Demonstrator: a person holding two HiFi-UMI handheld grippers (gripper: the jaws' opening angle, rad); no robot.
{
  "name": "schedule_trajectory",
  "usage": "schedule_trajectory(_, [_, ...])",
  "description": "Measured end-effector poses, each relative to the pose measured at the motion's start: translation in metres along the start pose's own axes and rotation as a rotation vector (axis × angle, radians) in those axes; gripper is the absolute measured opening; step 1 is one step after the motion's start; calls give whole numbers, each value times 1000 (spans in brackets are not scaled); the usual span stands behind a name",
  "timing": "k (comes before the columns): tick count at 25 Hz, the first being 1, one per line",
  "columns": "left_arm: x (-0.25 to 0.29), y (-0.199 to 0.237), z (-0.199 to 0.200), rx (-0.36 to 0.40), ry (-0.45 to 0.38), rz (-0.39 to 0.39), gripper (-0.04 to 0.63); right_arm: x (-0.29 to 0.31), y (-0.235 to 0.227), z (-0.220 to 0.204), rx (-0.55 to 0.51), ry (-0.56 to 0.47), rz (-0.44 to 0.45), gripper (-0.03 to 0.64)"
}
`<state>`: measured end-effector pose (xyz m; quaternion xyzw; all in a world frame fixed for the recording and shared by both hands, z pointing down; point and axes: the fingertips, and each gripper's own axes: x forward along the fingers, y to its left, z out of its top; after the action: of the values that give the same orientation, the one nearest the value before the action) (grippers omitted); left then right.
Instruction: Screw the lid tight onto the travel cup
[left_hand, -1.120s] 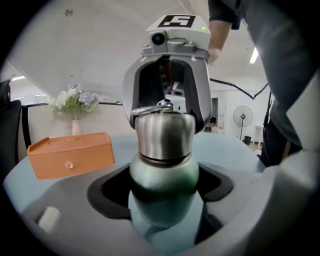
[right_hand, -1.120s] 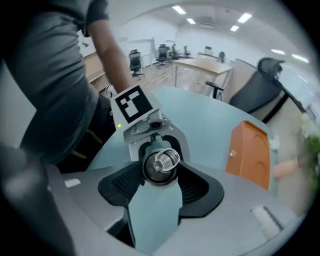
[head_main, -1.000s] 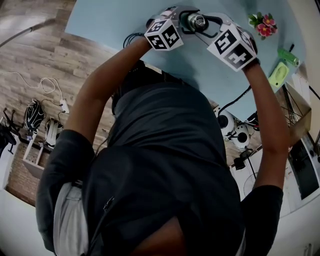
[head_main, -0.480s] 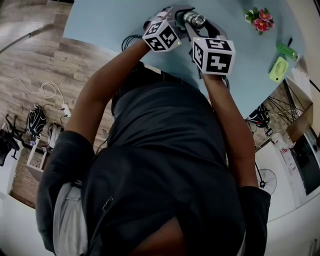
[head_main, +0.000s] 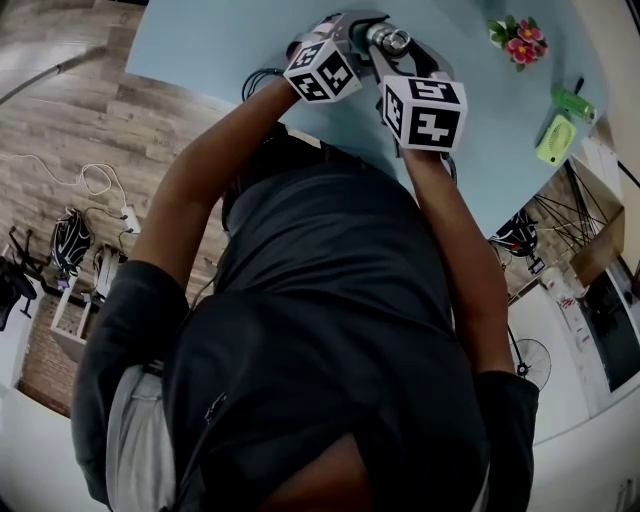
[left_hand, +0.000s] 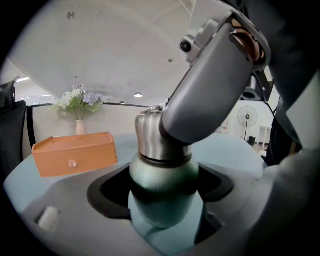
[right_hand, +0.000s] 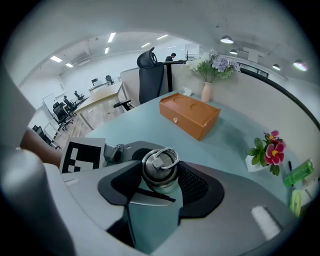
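Note:
The travel cup stands upright near the light blue table's (head_main: 200, 40) front edge. Its green body (left_hand: 165, 185) sits between my left gripper's (left_hand: 162, 182) jaws, which are shut on it from the side. The steel lid (right_hand: 160, 167), with a ring handle on top, sits on the cup's neck. My right gripper (right_hand: 160, 176) comes down from above, its jaws shut on the lid. In the head view the lid (head_main: 392, 40) shows between the left gripper (head_main: 350, 42) and the right gripper (head_main: 398, 58). The right gripper's grey jaw covers part of the lid (left_hand: 150, 135) in the left gripper view.
An orange box (right_hand: 190, 115) lies farther back on the table, with a vase of pale flowers (right_hand: 212, 72) behind it. A small pot of pink flowers (right_hand: 267, 150) and green items (head_main: 556, 138) lie to the right. An office chair (right_hand: 150, 75) stands at the far edge.
My right gripper has swung round the cup on the lid, its marker cube moving from the cup's right to its near side. The left gripper has held still. Nothing moved in the last half second.

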<state>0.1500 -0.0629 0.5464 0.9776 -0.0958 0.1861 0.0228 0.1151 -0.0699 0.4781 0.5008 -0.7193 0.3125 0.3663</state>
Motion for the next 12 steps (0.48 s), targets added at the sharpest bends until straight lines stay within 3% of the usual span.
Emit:
schedule_trajectory(4, [0,0,1,1,-2,-1,426,-1,3,-2,-70,15,40,229])
schedule_trajectory(7, [0,0,1,1,-5,-5,426,-7,5,-1,-224,35,134,256])
schedule_trajectory(10, [1,0,0,3,-6,-9,426,-19,5,9,-527,42,224,256])
schedule_trajectory(12, [1,0,1,4,-7,-11,426,-24,7,9,-840,66,292,256])
